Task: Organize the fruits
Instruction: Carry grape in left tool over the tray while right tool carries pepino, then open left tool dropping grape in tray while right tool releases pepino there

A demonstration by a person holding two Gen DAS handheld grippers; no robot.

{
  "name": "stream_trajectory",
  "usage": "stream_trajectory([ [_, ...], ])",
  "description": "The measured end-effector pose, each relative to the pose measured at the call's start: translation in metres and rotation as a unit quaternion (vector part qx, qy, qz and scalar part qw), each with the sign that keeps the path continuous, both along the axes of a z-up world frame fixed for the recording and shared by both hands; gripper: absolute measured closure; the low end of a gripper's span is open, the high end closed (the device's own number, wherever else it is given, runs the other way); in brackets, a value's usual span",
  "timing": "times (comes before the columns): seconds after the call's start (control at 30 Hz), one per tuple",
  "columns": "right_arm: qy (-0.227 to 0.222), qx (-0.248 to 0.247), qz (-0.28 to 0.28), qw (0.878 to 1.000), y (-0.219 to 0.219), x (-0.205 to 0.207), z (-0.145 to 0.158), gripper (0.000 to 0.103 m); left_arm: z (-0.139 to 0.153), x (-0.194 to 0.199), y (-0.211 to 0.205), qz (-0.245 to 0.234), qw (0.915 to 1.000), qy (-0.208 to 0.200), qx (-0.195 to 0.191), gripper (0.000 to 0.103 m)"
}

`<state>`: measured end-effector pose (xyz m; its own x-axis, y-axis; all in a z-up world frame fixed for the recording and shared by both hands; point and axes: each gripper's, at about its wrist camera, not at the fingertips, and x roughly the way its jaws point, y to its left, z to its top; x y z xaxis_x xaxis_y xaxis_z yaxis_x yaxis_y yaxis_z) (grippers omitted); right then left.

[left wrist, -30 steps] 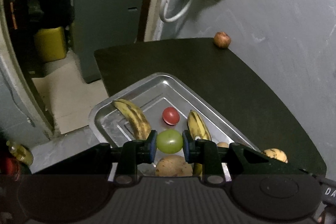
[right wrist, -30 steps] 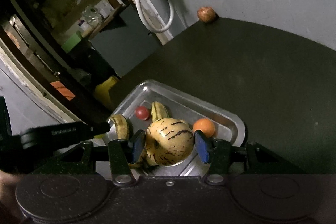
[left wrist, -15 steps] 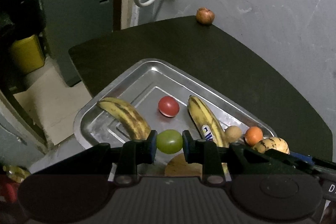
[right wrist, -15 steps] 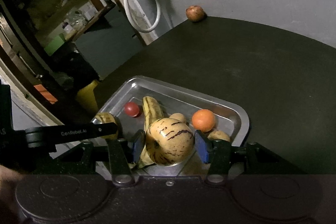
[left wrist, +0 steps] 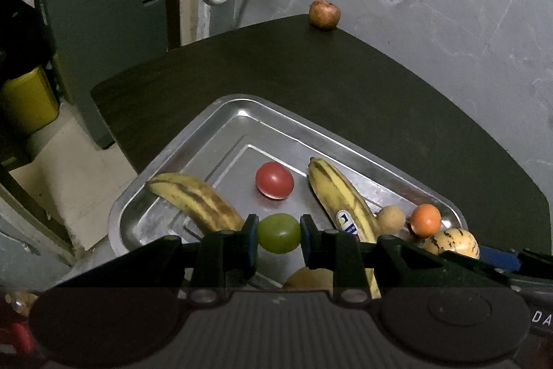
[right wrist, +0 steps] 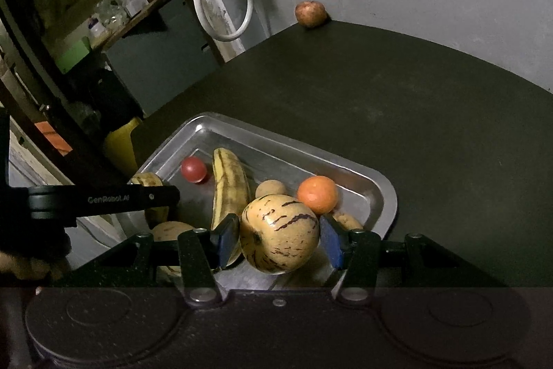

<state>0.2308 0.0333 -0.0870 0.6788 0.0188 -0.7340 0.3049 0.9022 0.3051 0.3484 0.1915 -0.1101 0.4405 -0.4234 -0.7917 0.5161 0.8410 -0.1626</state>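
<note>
With most fruit already in the tray [left wrist: 221, 113] below, your left gripper [left wrist: 278, 233] jaws hold a green fruit [left wrist: 278, 232], your right gripper [right wrist: 279, 236] jaws a striped melon [right wrist: 279, 232]; the apple [left wrist: 324, 13] far ahead remains.

Right gripper [right wrist: 279, 239] clamps striped melon [right wrist: 279, 233] (above tray [right wrist: 382, 196]).

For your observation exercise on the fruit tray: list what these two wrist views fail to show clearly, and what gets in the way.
- Left wrist view: the tan fruit below the green grape is mostly hidden by the left tongs.
- Right wrist view: the tray's near corner is hidden behind the striped melon and the right tongs.
- Right wrist view: the spotted banana is crossed by the other tool's arm.
</note>
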Motion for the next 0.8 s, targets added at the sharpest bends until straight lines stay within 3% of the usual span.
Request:
stream_trajectory([
  [0.8, 0.020, -0.037, 0.046, 0.998, 0.010, 0.014, -0.009, 0.049, -0.018, 0.013, -0.017, -0.026, 0.9988, 0.033, 0.027, 0.075],
])
